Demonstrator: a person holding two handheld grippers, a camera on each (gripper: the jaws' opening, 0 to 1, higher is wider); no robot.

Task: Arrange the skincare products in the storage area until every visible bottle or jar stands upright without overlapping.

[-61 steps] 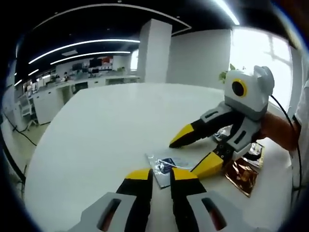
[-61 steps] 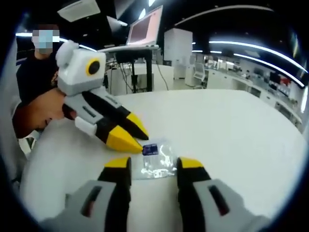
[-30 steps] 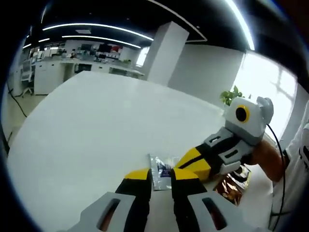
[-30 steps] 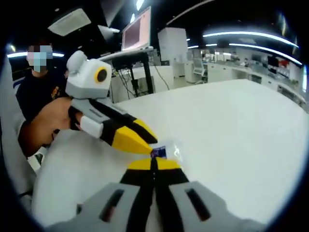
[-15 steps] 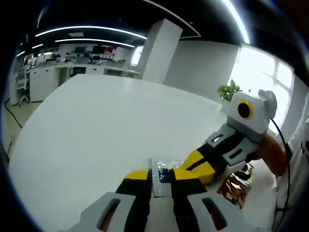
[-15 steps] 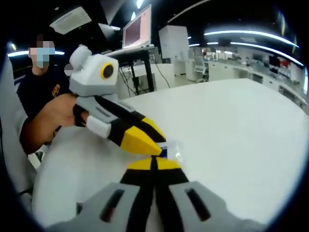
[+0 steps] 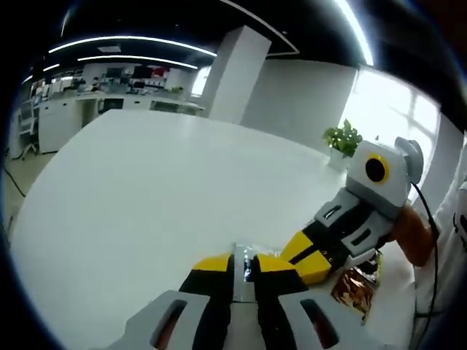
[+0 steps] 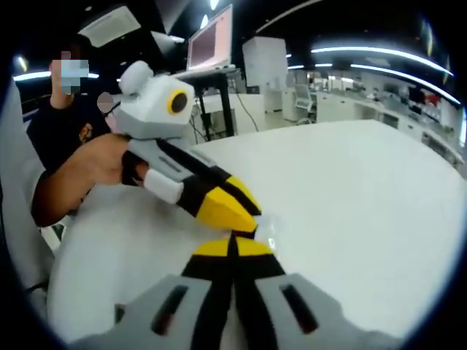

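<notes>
A small clear sachet (image 7: 244, 257) with a dark blue label lies on the white table (image 7: 146, 182). My left gripper (image 7: 244, 265) has its yellow-tipped jaws closed in on the sachet's near edge. The right gripper (image 7: 315, 261) reaches in from the right, jaws together on the sachet's far side, with a hand holding it. In the right gripper view, my right gripper (image 8: 232, 246) is shut, its tips meeting at the sachet (image 8: 268, 230). The left gripper (image 8: 232, 207) crosses in from the left and covers most of the sachet.
A brown-gold foil sachet (image 7: 353, 286) lies on the table under the right gripper's body. A person in dark clothes (image 8: 69, 138) sits at the table's left edge. A potted plant (image 7: 341, 138) stands at the far side. The wide tabletop stretches beyond.
My left jaws have narrowed from a clear gap to closed on the sachet. The right gripper stays shut. Both cameras have drawn a little closer together.
</notes>
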